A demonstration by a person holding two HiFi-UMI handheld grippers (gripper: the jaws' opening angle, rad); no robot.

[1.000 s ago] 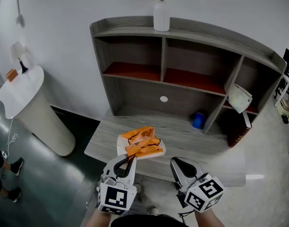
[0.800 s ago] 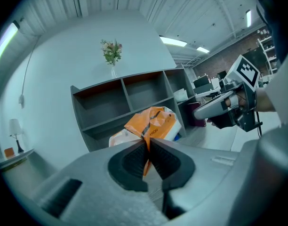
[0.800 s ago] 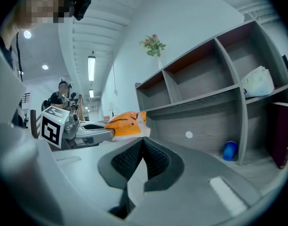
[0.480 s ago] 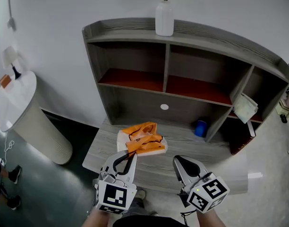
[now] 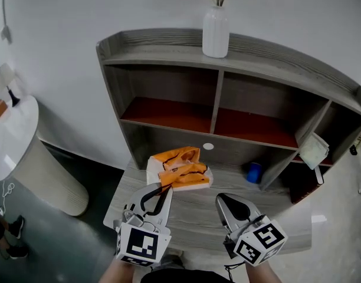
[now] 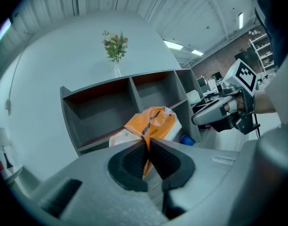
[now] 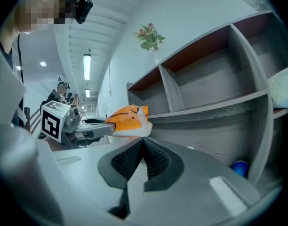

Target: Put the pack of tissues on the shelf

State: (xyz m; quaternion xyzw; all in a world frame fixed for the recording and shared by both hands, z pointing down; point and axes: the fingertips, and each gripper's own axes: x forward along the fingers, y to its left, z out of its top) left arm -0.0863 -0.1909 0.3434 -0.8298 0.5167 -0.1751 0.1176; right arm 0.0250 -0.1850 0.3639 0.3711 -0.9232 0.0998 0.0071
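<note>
Location: mock home corner inside a workshop hall. Ahead of my left gripper (image 5: 166,187): grey wood-grain desk shelf (image 5: 168,56), with a white ribbed vase of green sprigs (image 5: 216,33) on top. Up to its right: pale ribbed ceiling (image 6: 200,8), strip lights (image 6: 172,44), red-brick wall (image 6: 227,56), storage racks (image 6: 262,44).

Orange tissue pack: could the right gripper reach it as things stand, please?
Probably yes: bare grey desktop lies between the right gripper and the orange tissue pack, whose near edge the left gripper pinches.
</note>
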